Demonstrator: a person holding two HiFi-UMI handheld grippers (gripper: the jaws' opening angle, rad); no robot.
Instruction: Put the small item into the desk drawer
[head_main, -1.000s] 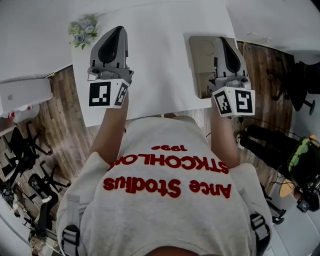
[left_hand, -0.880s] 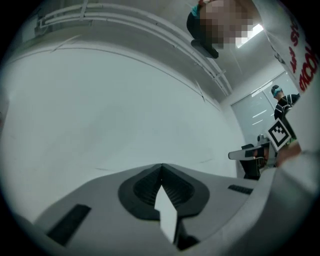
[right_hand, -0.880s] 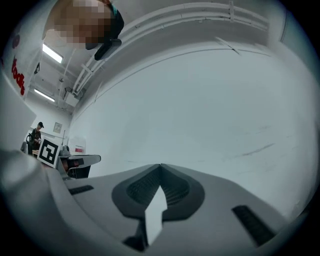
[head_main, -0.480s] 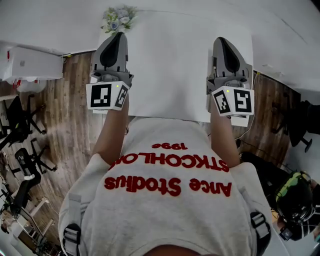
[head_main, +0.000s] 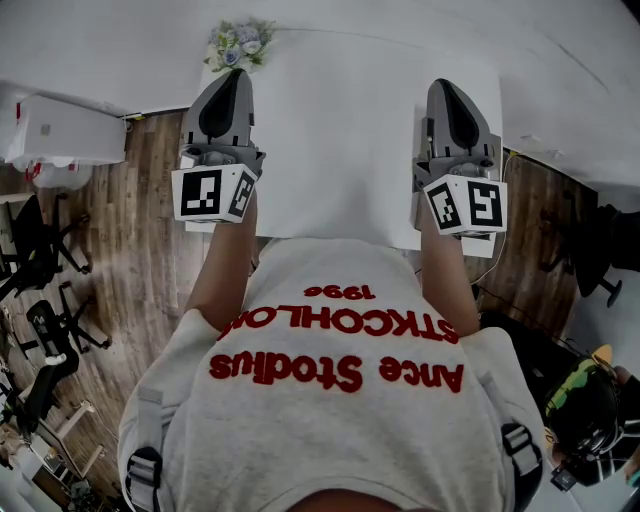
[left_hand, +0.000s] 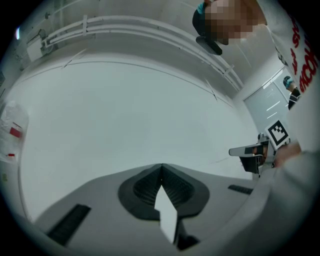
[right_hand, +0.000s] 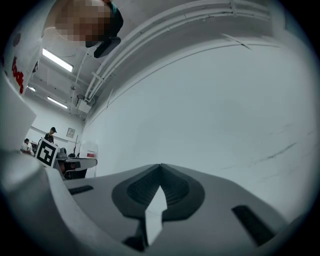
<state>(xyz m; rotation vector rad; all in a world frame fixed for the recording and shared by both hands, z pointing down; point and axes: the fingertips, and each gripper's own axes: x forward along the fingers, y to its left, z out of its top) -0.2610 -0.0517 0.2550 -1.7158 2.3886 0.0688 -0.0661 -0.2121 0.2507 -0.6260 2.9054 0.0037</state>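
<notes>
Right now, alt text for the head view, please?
Seen from steeply above, a person in a gray shirt holds two grippers over a white desk: left gripper near its left edge, right gripper near its right edge, both with jaws together. Flowers sit at the desk's far left corner; wood floor lies around it.

The tabletop (head_main: 340, 130) lies ahead of the person, with a flower bunch (head_main: 238, 42) on its far left corner. The left tongs (head_main: 230, 75) hang over the tabletop's left edge and the right tongs (head_main: 447, 88) over its right edge, well apart. Left of the tabletop, a box (head_main: 60, 130) stands toward the far side, and chairs (head_main: 35, 255) stand on the floor (head_main: 140, 230) nearer the person.
</notes>
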